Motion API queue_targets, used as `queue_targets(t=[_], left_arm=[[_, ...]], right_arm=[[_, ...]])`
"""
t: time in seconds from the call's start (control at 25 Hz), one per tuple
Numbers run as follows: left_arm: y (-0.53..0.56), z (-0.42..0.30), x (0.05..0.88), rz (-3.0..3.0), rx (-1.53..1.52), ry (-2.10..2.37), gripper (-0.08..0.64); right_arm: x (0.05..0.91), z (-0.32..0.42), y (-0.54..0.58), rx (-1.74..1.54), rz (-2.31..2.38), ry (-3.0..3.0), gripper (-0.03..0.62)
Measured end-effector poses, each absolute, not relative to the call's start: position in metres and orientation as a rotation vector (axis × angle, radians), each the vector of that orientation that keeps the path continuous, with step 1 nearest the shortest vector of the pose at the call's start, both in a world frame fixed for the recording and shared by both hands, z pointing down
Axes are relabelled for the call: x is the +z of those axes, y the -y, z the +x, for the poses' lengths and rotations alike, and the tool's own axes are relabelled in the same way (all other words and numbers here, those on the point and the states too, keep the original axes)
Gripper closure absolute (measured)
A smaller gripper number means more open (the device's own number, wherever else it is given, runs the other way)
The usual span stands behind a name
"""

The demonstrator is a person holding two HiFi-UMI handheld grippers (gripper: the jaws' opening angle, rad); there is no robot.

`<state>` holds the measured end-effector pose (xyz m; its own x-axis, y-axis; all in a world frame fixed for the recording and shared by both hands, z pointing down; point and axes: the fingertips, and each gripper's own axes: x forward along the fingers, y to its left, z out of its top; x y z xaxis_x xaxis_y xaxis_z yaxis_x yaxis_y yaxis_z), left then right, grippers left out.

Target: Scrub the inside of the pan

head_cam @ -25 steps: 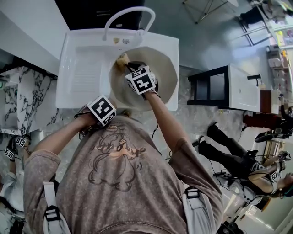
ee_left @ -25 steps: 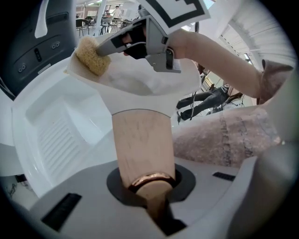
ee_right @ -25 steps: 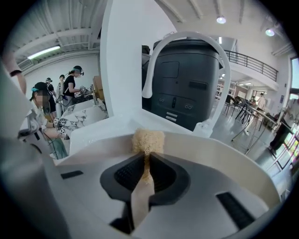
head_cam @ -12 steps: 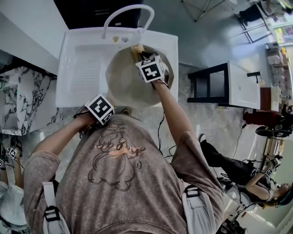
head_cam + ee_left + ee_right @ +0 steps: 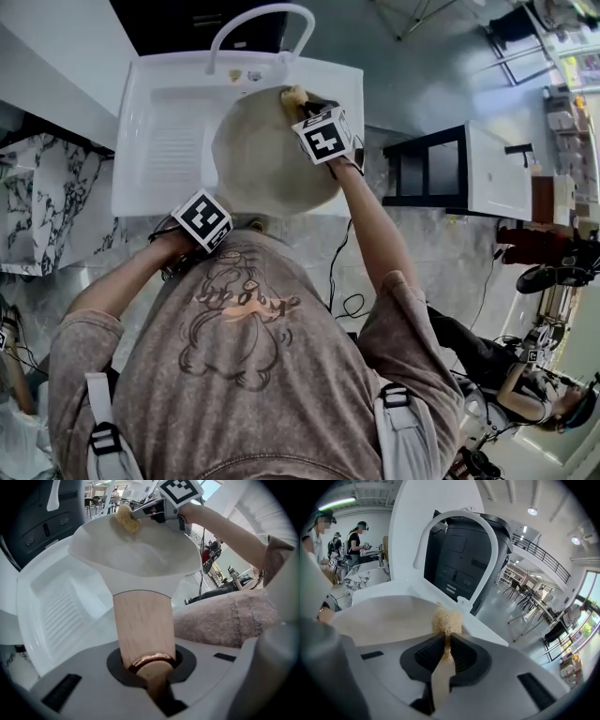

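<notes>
Your right tongs (image 5: 446,645) are pinching a straw-coloured scrubber (image 5: 447,619) tight, working it at the far inner rim of the pan (image 5: 267,155). Your left tongs (image 5: 151,670) are clamping the wooden handle (image 5: 143,623), tilting the pan over the white sink (image 5: 164,141). Scrubbing is seemingly under way, with the rest of the inside likely waiting.
</notes>
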<state>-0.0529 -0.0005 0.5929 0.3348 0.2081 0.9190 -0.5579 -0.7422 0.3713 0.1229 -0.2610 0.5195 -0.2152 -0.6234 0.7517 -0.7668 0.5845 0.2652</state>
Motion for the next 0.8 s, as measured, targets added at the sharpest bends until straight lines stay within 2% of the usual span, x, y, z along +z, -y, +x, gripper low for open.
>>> queue_targets(t=[0.8], left_arm=[[-0.013,-0.05,0.595,1.924,1.503,0.256,0.523]], right_arm=[[0.521,0.179,0.186,0.237,0.824,1.808,0.54]])
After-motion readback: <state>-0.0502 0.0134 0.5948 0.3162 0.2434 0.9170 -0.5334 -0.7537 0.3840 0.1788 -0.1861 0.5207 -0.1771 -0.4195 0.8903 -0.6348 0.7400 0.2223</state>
